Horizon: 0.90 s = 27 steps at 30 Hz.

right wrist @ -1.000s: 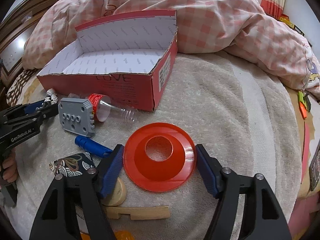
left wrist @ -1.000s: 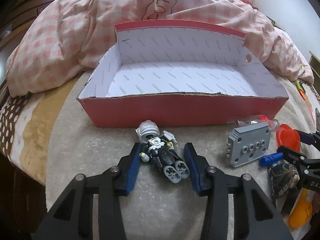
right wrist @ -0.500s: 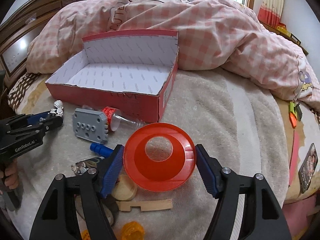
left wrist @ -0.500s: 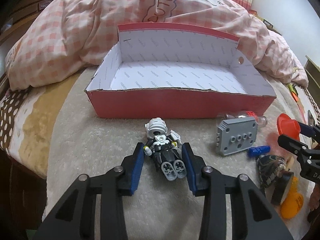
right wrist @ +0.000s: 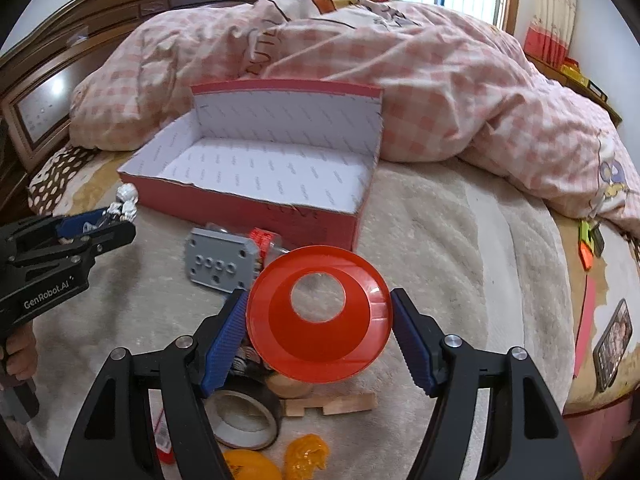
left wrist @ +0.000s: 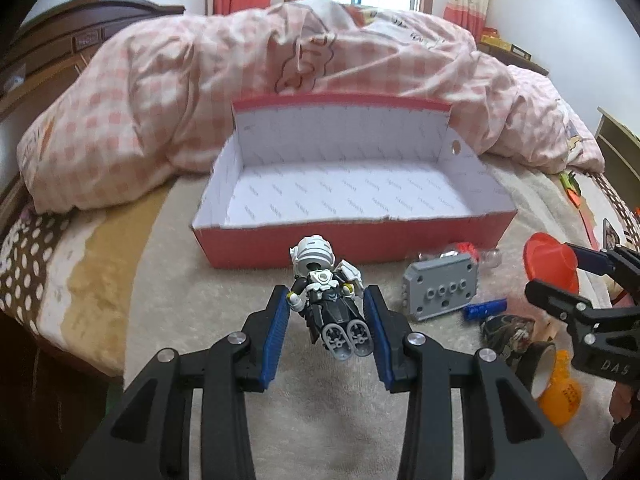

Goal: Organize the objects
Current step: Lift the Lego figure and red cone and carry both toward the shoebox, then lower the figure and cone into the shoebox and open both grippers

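Observation:
A small white and black toy robot (left wrist: 314, 258) hangs above the beige blanket, just in front of the red box (left wrist: 352, 240). My left gripper (left wrist: 326, 296) is shut on the robot's body, with its grey feet toward the camera. The right wrist view shows an orange cone (right wrist: 320, 344) with a round hole, held off the bed by its rim with my right gripper (right wrist: 320, 304) shut on it. The box (right wrist: 248, 208) has a white, empty inside. From the left wrist view the right gripper (left wrist: 556, 272) and cone (left wrist: 548, 256) sit at the right. The left gripper (right wrist: 116, 222) shows at the left of the right wrist view.
A grey studded block (left wrist: 440, 288), a blue cylinder (left wrist: 484, 308) and a clear bottle with a red cap (left wrist: 464, 248) lie right of the box. A tape roll (right wrist: 240, 416), wooden piece (right wrist: 332, 402) and orange bits (right wrist: 304, 452) lie near. A pink checked quilt (left wrist: 200, 80) is piled behind.
Both grippers have risen from the bed, the left lifting the toy robot and the right lifting the orange cone. The left jaws closed a little more on the robot.

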Each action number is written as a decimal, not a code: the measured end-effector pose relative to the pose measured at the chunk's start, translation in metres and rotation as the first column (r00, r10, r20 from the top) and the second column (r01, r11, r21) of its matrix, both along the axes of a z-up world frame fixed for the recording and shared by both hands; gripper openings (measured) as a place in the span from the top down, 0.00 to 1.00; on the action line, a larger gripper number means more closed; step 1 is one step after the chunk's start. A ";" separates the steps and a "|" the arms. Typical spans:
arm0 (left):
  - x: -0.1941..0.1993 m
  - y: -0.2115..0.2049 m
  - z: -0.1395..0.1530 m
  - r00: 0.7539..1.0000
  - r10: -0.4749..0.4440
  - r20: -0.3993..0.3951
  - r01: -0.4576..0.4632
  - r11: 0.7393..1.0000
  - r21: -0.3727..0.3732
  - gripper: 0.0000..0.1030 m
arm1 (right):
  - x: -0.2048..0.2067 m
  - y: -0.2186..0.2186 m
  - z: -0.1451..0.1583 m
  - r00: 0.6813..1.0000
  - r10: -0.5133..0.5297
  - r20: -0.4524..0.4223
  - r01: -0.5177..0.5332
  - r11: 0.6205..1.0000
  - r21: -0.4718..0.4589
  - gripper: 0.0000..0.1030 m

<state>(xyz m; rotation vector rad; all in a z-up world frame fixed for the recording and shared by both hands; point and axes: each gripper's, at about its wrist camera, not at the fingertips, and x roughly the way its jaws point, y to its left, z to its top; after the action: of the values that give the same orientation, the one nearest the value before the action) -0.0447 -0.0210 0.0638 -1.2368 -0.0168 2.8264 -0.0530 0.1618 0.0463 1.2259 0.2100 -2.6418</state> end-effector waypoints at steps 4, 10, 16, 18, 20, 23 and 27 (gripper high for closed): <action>-0.005 0.001 0.012 1.000 -0.015 -0.019 0.015 1.000 -0.014 0.63 | -0.003 -0.010 0.007 1.000 0.027 -0.009 -0.027 1.000 0.012 0.30; -0.028 -0.001 0.028 0.999 -0.018 -0.029 0.017 0.999 -0.033 0.63 | -0.019 -0.024 0.017 0.998 0.065 0.020 -0.065 0.998 0.002 0.30; -0.058 -0.009 0.034 1.000 0.003 -0.019 -0.003 1.000 -0.023 0.63 | -0.042 -0.043 0.027 0.994 0.104 0.011 -0.105 0.994 0.044 0.30; -0.067 -0.011 0.035 1.000 0.018 -0.017 -0.018 1.000 -0.025 0.63 | -0.053 -0.048 0.029 0.994 0.111 0.009 -0.111 0.993 0.043 0.30; -0.079 -0.015 0.036 0.999 0.039 -0.010 -0.039 0.999 -0.013 0.63 | -0.064 -0.051 0.029 0.993 0.113 0.011 -0.114 0.993 0.037 0.30; -0.095 -0.016 0.033 0.999 0.051 0.000 -0.051 0.999 0.001 0.63 | -0.082 -0.056 0.027 0.994 0.108 0.012 -0.108 0.994 0.026 0.30; -0.114 -0.011 0.027 0.999 0.036 0.019 -0.036 0.999 0.005 0.63 | -0.103 -0.059 0.022 0.995 0.095 0.020 -0.095 0.995 0.003 0.30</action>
<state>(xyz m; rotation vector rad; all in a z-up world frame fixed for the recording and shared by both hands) -0.1590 -0.0321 0.0903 -1.2757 -0.0482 2.8431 -0.1557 0.1027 0.0686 1.2115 0.2636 -2.5484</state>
